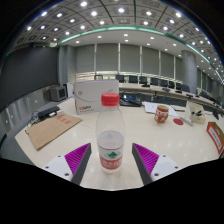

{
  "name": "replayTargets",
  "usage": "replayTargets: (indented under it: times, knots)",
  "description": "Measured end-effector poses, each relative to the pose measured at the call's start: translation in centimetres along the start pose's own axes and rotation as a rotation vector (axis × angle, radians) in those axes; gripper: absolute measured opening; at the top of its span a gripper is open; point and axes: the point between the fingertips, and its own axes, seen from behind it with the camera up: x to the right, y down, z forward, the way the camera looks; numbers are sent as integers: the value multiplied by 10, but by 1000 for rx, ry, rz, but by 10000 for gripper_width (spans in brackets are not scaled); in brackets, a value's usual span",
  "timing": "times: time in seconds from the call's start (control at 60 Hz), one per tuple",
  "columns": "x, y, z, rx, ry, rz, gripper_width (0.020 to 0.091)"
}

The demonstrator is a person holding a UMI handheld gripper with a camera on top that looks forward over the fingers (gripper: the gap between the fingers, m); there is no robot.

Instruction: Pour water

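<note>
From where I'm driving: flat brown cardboard sheet (52, 130) off left on the white table (160, 140), then my gripper (110, 158) spread wide, with the clear plastic water bottle with red cap and label (110, 135) standing between the purple pads (77, 155), gaps both sides. Patterned paper cup (162, 114) sits beyond, to the right.

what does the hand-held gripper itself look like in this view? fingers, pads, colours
The hand-held gripper shows two dark, near-black fingers angling inward from below. Each carries a magenta pad on its inner face, with a ribbed, striped texture. The pads are wedge-shaped, tapering toward the tips. No cables, markings, hand or sleeve are visible.
</note>
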Motion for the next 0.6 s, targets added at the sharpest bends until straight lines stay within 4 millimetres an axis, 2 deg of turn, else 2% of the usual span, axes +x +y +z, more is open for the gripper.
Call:
replayTargets:
  times: [0.05,0.083,0.167,0.25,0.367,0.417,0.467,0.6]
  knots:
    - [-2,-3,16,15,18,2,812]
    - [-1,-6,26,30,31,1,760]
    - [2,-9,42,48,62,-5,553]
    - [0,-14,52,60,66,-10,507]
    - [-4,-21,55,56,43,1,409]
    - [-7,-32,54,66,28,7,376]
    - [-12,-48,53,82,9,13,374]
    - [-20,-110,59,137,-51,98,375]
